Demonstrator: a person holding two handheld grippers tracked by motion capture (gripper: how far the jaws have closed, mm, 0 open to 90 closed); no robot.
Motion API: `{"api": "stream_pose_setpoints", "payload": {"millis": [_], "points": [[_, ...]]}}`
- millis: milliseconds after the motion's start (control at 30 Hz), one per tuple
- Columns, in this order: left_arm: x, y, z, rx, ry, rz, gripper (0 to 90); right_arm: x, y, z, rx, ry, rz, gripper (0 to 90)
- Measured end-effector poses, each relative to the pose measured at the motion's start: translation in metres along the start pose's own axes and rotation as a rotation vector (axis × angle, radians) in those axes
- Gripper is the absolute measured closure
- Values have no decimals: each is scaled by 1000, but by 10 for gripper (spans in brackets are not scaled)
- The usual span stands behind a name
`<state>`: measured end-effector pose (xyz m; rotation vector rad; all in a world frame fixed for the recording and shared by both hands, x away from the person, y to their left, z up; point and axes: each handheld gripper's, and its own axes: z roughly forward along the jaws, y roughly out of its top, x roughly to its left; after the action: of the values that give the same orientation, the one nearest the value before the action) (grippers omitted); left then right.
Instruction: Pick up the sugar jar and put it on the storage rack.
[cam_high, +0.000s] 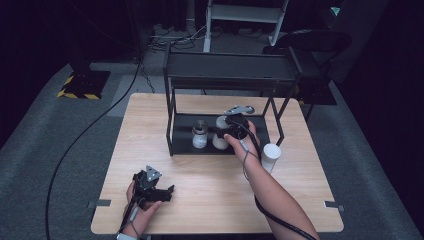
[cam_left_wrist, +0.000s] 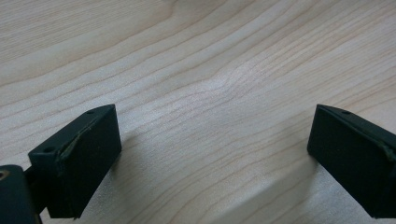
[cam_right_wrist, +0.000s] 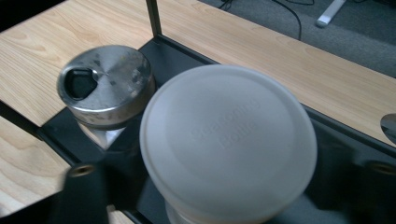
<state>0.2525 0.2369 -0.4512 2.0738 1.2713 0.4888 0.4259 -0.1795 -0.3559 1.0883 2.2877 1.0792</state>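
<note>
Right gripper: the black two-jaw right gripper (cam_high: 226, 134) is held at the white-lidded jar (cam_high: 220, 134) on the bottom shelf of the black metal two-tier rack (cam_high: 225, 75); its jaws stand part-open on either side of the jar, and the pictures do not settle whether the pads press on it.
Left gripper: the black left gripper (cam_high: 159, 192) rests in the person's left hand (cam_high: 141, 210) well in front of the rack, near the table's front-left corner, jaws spread wide with nothing between them.
Jar's place: low shelf of the rack, just right of the clear jar with a brushed-steel shaker lid (cam_high: 200, 134).
High view adds: a second white-capped cylindrical jar (cam_high: 270, 156) standing on the light wooden table (cam_high: 210, 200) outside the rack's front-right leg, plus the grey carpet around the table.
Right gripper view adds: the frosted, round, smooth plastic lid (cam_right_wrist: 228, 145) bears raised lettering; the steel lid (cam_right_wrist: 106, 85) beside it is scuffed, with a dark pour opening near its edge.
Left gripper view adds: blunt, matte, block-shaped fingers (cam_left_wrist: 84, 158) above pale, wavy wood grain.
</note>
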Motion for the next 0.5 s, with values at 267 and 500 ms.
{"api": "stream_pose_setpoints", "payload": {"millis": [267,500], "points": [[0,0,0,-1,1,0,27,2,-6,-24,-72,6,22,101],[0,0,0,0,1,1,27,3,-14,-53,-107,12,1,80]]}}
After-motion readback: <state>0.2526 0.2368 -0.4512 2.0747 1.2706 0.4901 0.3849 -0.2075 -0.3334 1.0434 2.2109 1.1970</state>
